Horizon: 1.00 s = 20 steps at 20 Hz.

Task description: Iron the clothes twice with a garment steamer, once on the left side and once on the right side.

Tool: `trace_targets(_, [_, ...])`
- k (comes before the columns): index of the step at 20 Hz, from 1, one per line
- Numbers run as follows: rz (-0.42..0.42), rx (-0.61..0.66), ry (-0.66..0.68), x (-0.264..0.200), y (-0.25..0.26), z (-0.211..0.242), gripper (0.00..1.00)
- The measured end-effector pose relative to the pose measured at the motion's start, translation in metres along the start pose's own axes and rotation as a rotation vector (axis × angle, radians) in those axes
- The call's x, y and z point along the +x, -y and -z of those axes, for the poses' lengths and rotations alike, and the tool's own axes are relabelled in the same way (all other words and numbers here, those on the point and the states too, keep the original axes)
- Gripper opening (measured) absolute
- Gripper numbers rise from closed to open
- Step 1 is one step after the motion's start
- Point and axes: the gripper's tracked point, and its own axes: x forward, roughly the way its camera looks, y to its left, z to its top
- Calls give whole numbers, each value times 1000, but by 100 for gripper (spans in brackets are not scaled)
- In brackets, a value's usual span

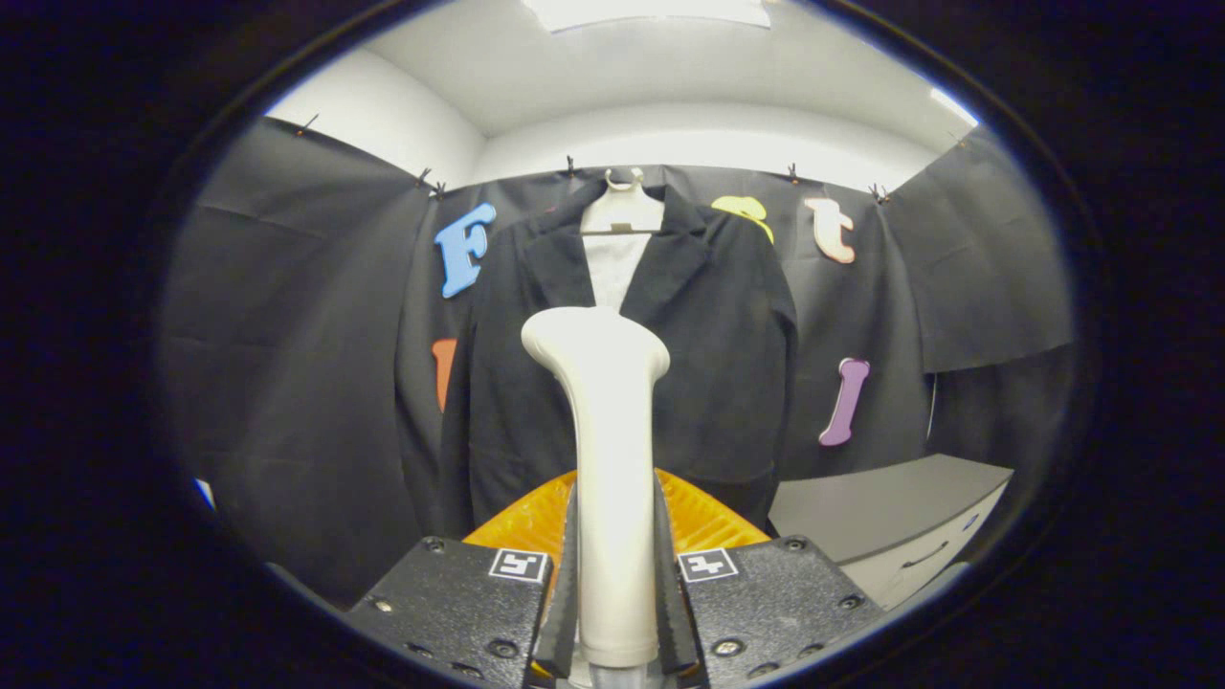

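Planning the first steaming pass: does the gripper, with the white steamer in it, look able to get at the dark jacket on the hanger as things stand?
Probably yes. The gripper is shut on the white garment steamer, whose head points at the dark jacket hanging straight ahead; nothing stands between them.

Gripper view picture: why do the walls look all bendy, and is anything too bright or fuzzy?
In the gripper view, the fisheye lens curves the draped booth walls; the ceiling light panel glares pure white; the white plastic garment steamer, clamped between the gripper fingers, looks stretched and oversized from closeness; the dark suit jacket on a white hanger beyond it is dim, its folds hard to make out.
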Motion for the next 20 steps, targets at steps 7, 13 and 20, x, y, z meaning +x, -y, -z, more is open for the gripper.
trace_targets(7, [54,-13,107,45,-31,-54,36])
trace_targets(13, [82,-40,133,88,-69,-80,36])
trace_targets(20, [121,-59,161,122,-91,-110,36])
